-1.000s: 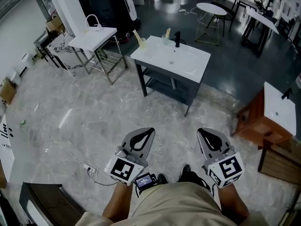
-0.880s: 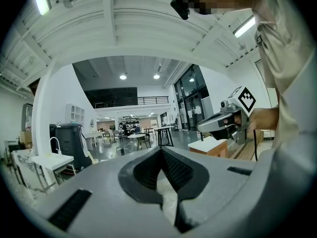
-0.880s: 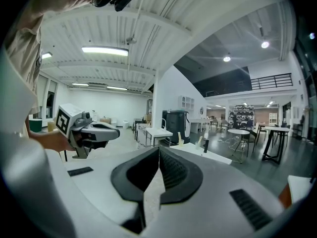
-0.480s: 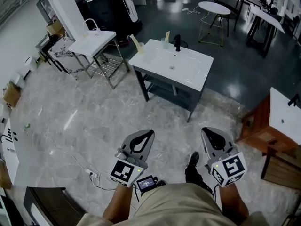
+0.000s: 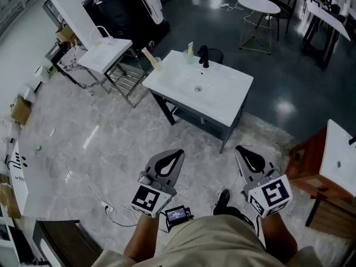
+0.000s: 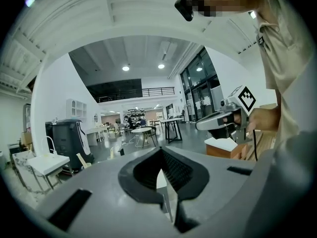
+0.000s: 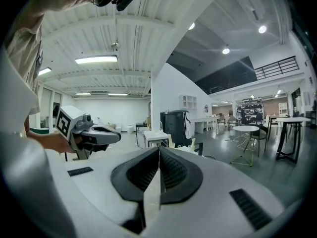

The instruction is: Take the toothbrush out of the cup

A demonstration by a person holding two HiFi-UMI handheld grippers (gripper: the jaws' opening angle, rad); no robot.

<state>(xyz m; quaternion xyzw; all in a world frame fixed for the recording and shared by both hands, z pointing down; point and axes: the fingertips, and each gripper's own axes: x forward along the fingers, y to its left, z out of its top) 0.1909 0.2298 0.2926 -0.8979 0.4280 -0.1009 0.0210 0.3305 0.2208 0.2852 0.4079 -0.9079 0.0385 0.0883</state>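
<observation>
A white sink stand lies ahead of me on the floor, well beyond both grippers. At its back edge, next to the black tap, stands a clear cup with a cream toothbrush upright in it. On the left corner a second cup holds a slanted cream stick. My left gripper and right gripper are held side by side at waist height, both shut and empty. In the gripper views the jaws meet: left gripper, right gripper.
A smaller white sink stand is to the left, with a black machine behind it. A round white table stands far back. A wooden cabinet with a white top is at the right. A cable and power strip lie on the floor by my feet.
I have walked forward: the sink stand has come nearer and shifted slightly left in the head view. Both grippers kept their place before me and stayed shut.
</observation>
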